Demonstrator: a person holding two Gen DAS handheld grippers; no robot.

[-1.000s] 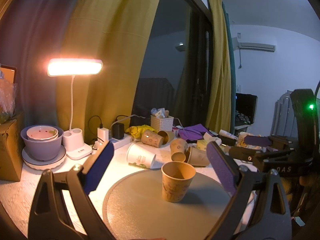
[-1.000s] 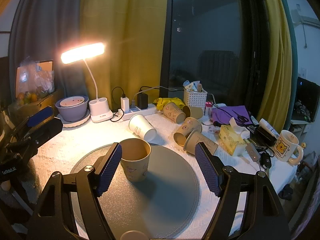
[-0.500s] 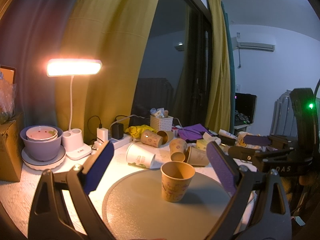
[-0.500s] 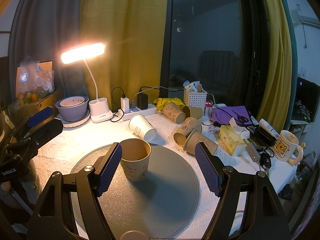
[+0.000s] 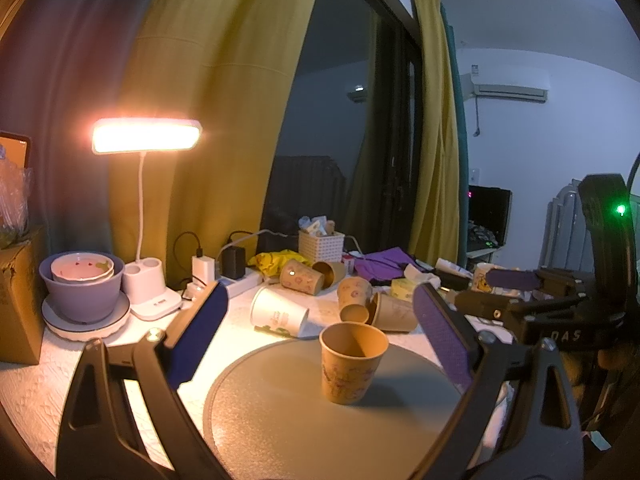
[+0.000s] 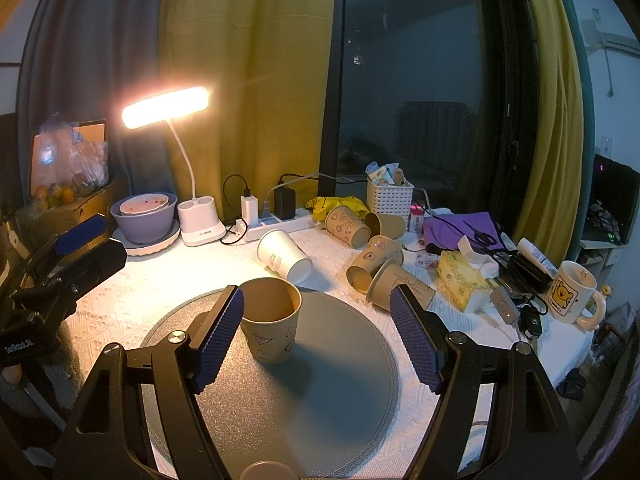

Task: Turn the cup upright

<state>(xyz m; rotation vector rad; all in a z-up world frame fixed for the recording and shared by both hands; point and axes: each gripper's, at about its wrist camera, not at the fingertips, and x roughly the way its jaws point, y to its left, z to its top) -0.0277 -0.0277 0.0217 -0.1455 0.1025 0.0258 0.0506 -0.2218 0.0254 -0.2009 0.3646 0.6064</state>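
Already Upright: The Cup Stands Free on the Mat

Plainly the brown paper cup (image 5: 353, 362) is standing mouth up on the round grey mat (image 5: 280, 420), its long axis vertical, a little toward the far side of the mat's centre. Nothing touches it. The left gripper (image 5: 320, 344) hangs with its jaws spread wide and empty; the cup sits ahead of it, between the two pads but beyond their tips. The right gripper (image 6: 316, 336) is likewise wide open and holding nothing, and from it the cup (image 6: 270, 320) lies just off the left pad, close enough that I cannot tell whether they touch. I judge the right tool the nearer one, and the flip done. Beyond the mat, away from the grippers, several other paper cups (image 6: 372, 264) lie on their sides on the white cloth (image 6: 132, 300).
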